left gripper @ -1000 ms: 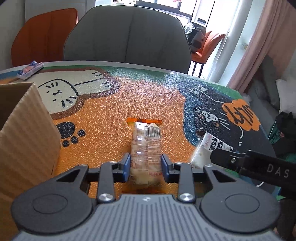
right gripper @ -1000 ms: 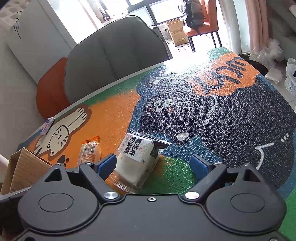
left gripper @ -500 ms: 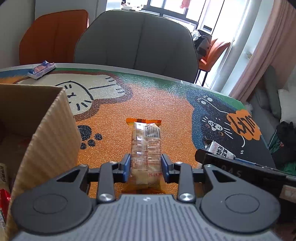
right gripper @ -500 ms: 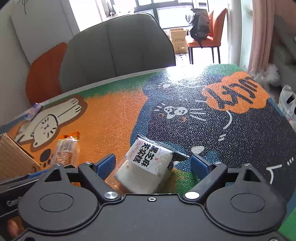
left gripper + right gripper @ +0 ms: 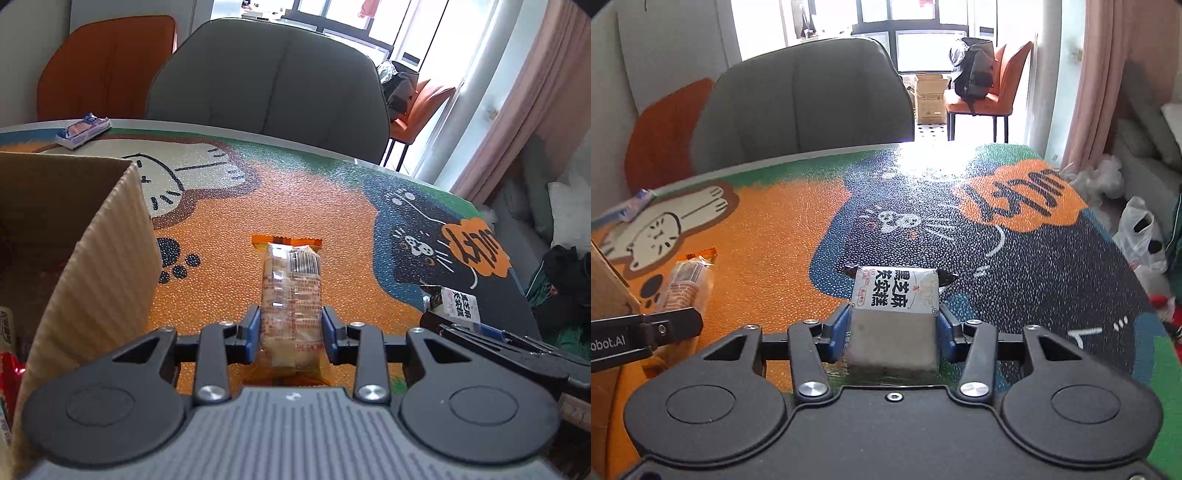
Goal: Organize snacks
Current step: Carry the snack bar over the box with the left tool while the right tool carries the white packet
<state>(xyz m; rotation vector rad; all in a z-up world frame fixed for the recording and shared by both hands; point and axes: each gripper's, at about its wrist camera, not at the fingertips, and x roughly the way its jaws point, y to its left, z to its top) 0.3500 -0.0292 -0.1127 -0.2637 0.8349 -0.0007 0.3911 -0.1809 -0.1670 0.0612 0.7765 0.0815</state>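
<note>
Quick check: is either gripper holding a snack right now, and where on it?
Both. The left gripper clamps the orange-ended biscuit pack by its near end; the right gripper grips the black-sesame cake pack across its sides.

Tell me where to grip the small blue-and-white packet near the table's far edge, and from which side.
Grip the blue-and-white packet across its short width, mid-length, coming from above: it lies flat, long and thin, angled near the table edge. Both grippers hold snacks now.
</note>
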